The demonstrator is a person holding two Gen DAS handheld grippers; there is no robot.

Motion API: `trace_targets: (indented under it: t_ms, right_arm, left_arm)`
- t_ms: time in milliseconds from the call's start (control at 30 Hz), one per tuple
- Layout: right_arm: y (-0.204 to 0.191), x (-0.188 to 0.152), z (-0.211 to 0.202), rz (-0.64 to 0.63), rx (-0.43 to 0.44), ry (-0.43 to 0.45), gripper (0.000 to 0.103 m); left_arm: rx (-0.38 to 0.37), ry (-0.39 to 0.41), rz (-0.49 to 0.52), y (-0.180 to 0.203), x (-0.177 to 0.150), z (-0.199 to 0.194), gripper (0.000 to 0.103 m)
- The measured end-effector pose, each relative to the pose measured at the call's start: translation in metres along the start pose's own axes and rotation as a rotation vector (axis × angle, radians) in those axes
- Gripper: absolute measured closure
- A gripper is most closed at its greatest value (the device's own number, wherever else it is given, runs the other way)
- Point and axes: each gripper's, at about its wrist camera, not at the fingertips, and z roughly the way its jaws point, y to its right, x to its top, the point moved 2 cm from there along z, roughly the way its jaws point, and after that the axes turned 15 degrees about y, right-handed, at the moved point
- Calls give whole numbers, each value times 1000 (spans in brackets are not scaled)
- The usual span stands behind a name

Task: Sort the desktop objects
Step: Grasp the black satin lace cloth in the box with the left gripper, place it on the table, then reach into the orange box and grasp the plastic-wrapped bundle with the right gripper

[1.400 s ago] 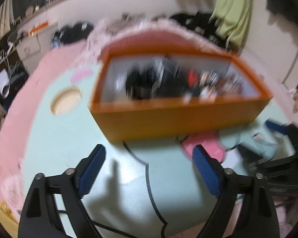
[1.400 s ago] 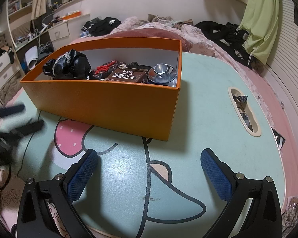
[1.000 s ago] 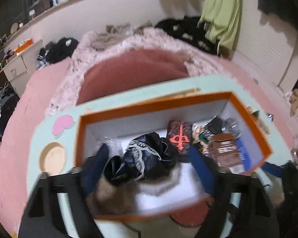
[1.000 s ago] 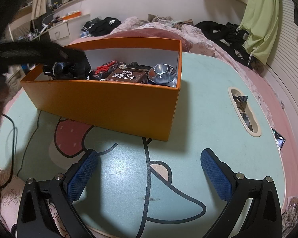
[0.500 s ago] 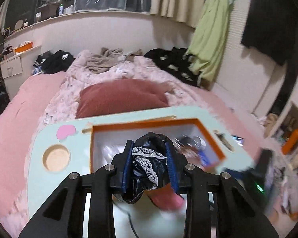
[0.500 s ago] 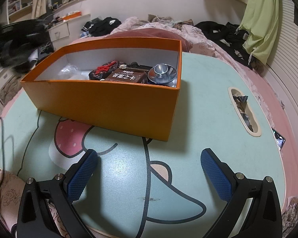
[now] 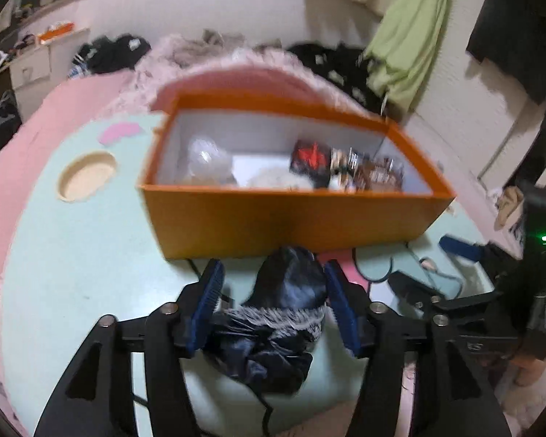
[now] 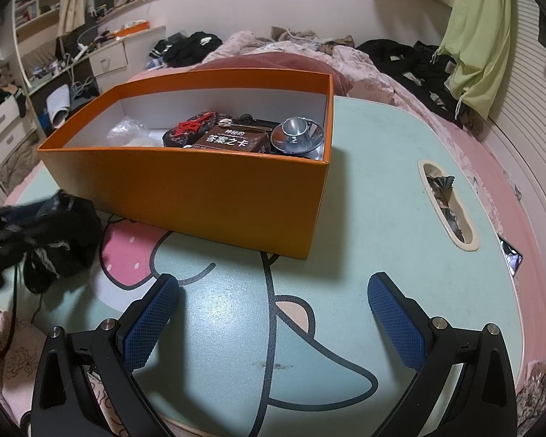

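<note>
A black lace-trimmed cloth bundle (image 7: pixel 284 313) sits between the blue pads of my left gripper (image 7: pixel 273 287), low over the mint table in front of the orange box (image 7: pixel 291 218); the jaws have widened and barely touch it. The bundle also shows at the left of the right wrist view (image 8: pixel 54 236). My right gripper (image 8: pixel 273 313) is open and empty over the table's front. The orange box (image 8: pixel 200 182) holds a brown card box (image 8: pixel 233 142), a red-and-black pouch (image 8: pixel 193 129), a silver cup (image 8: pixel 296 133) and a clear plastic bag (image 8: pixel 127 129).
The mint table (image 8: pixel 375 218) has a round cup recess (image 7: pixel 87 176) at the left and a slot with wrappers (image 8: pixel 446 204) at the right. A black cable (image 7: pixel 378 266) lies on the table. A pink bed with clothes lies behind.
My left gripper lifted the black bundle out of the box and brought it down in front of the box; its jaws have since widened. The right gripper has not moved.
</note>
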Motion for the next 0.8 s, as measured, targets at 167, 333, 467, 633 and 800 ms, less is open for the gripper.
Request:
trace_targets:
  t_ms: [167,333,467,633,800]
  right_arm:
    - [-1,0,0,0,1,0,0]
    - [-3,-1,-1,-1,0,-1,0]
    - [-2,0,-4,10,11,14,11]
    - [-11,24,-36,24,76,127,23]
    - [-38,86,-33,101,297,131,42]
  left_arm:
    - [31,23,72,0,-10,-27,17]
    - [64,-79,175,1,-46,-10,9]
    - [62,-121,203,10,-42,2,0]
    - [81,-107,186,9,-43,1,0]
    - [82,-107,186,10,-42,2,0]
